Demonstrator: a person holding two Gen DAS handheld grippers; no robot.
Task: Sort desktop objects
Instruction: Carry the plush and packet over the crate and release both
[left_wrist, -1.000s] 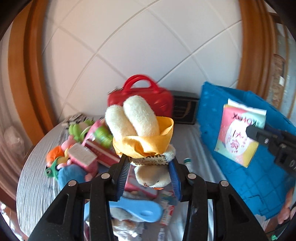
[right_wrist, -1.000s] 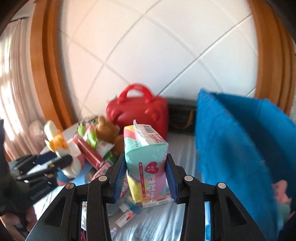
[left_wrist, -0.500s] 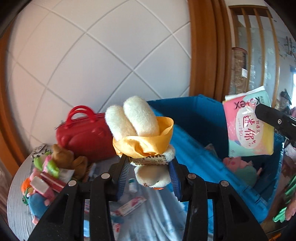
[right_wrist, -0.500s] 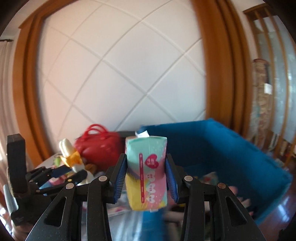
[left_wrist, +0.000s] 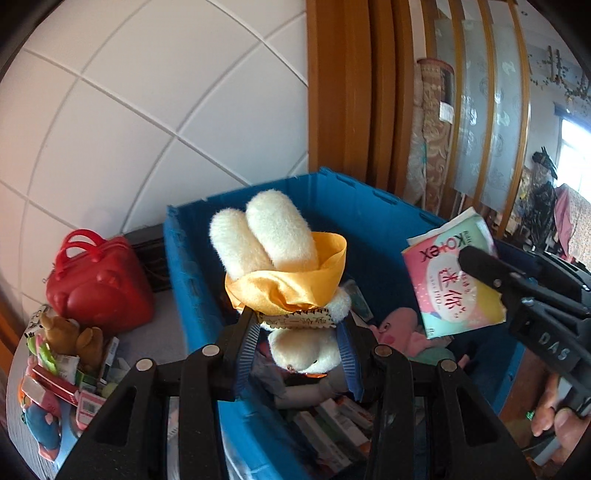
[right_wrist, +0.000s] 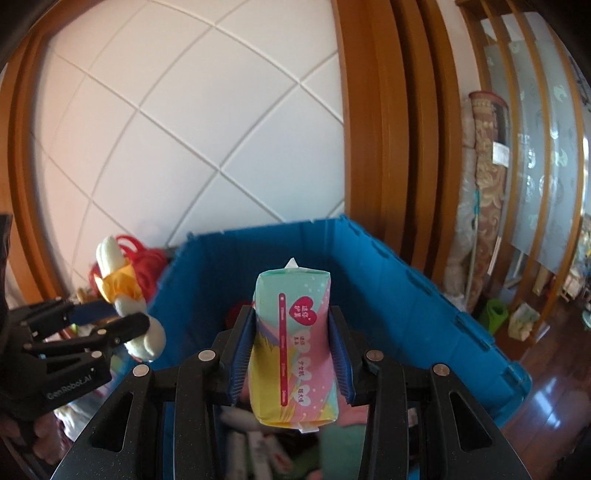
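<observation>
Legible text, left wrist view: pastel pad packet (left_wrist: 452, 284) carries the brand "Kotex", seen upside down, with large pink Chinese characters below it, two read as "迷你". Body of the right gripper (left_wrist: 517, 291) is embossed "DAS".

Right wrist view: body of the left gripper (right_wrist: 110, 321) is marked "GenRobot.AI" in white. The packet's narrow face has a pink heart with small Chinese characters and more down a pink stripe, too small to read.

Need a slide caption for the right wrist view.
Right hand-held gripper holds a pastel pad pack above the blue bin.
</observation>
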